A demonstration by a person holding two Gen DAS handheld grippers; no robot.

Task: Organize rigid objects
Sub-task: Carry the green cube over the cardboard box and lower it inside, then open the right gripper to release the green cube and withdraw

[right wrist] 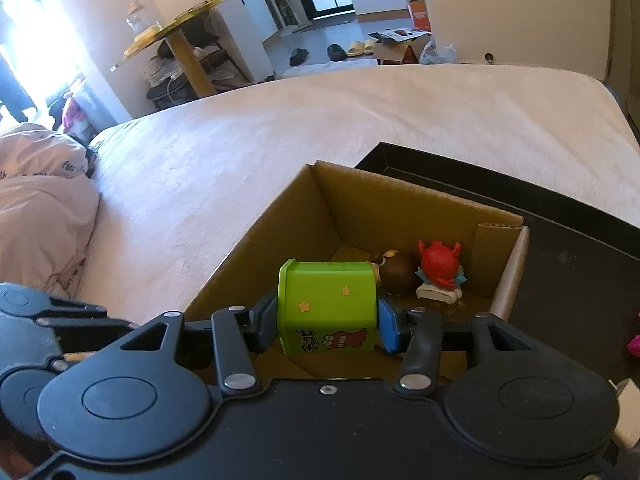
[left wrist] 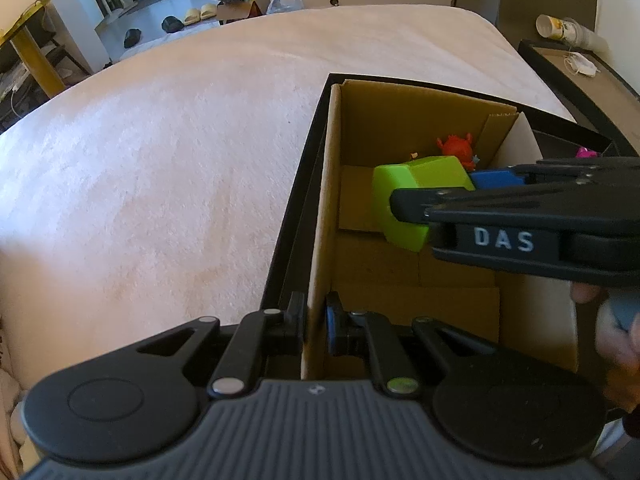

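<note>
The right gripper (right wrist: 328,322) pinches a green toy box (right wrist: 326,304) over the cardboard box (right wrist: 248,248); the left gripper (left wrist: 314,320) clamps that box's wall.

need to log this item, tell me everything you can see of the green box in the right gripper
The green box is a small, glossy lime container, apparently plastic, with yellow stars, a red cartoon figure and printed characters. It is clamped between the right gripper's pads and held over the open cardboard box, touching nothing else visible.
</note>
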